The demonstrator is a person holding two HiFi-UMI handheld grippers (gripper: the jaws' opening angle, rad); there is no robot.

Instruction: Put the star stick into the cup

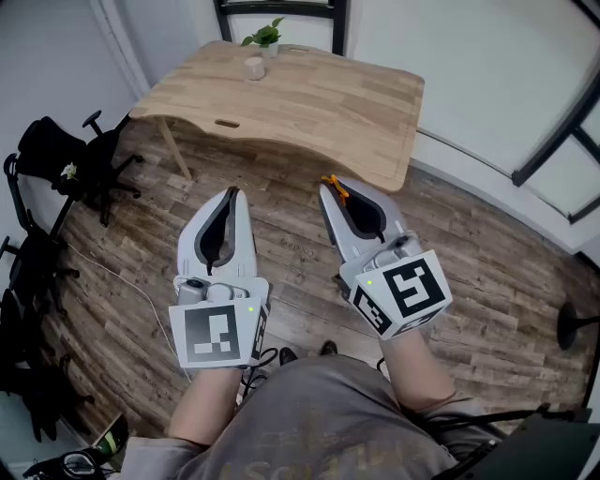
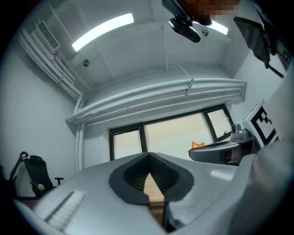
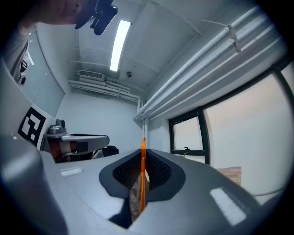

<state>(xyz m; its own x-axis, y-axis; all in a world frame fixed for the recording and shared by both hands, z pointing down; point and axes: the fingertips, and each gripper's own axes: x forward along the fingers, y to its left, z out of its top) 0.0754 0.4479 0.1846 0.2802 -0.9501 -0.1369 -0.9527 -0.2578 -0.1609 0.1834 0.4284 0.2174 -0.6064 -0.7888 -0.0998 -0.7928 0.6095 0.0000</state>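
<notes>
The orange star stick [image 1: 334, 187] is pinched in my right gripper [image 1: 326, 191], its star end poking out past the jaw tips. In the right gripper view the stick [image 3: 143, 176] runs as a thin orange line up the seam of the shut jaws. My left gripper [image 1: 232, 193] is shut with nothing in it. Both are held side by side above the floor, well short of the wooden table [image 1: 319, 103]. A small pale cup [image 1: 254, 67] stands at the table's far edge. In the left gripper view the star [image 2: 198, 145] shows at the right gripper's tip.
A small green potted plant [image 1: 264, 37] stands just behind the cup. Black office chairs [image 1: 66, 155] crowd the left side of the plank floor. A dark chair frame [image 1: 281, 11] is behind the table, and a black stand base [image 1: 574, 325] sits at the right edge.
</notes>
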